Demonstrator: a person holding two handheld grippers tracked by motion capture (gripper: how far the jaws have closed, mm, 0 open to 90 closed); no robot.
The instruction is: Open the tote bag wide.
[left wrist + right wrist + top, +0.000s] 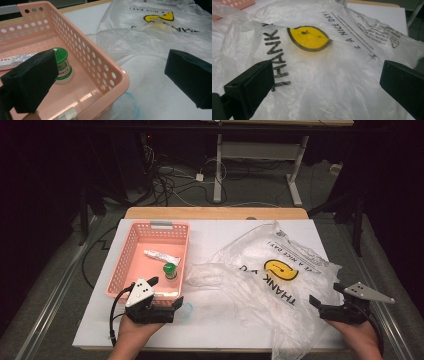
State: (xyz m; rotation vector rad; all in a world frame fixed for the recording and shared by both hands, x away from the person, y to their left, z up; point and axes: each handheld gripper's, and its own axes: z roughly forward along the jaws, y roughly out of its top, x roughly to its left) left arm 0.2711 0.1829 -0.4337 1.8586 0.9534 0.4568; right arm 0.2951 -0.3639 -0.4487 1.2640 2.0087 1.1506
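Observation:
A pink perforated basket (125,255) (100,62) stands on the left of the white table. In it lie a white tube (161,255) (12,61) and a small green-capped bottle (170,270) (62,66), which stands upright. A second white tube (165,293) (67,114) lies along its near wall. My left gripper (165,292) (112,75) is open at the basket's near right corner, one jaw over the basket, the other over the table. A crumpled clear plastic bag (265,270) (324,62) with a yellow smiley lies on the right. Over its near right part my right gripper (327,295) (327,85) is open and holds nothing.
The white table top (210,330) has a faint blue stain (187,310) (130,102) just right of the left gripper. A wooden strip (215,213) runs along the far edge. Beyond it are desk legs and cables on the floor.

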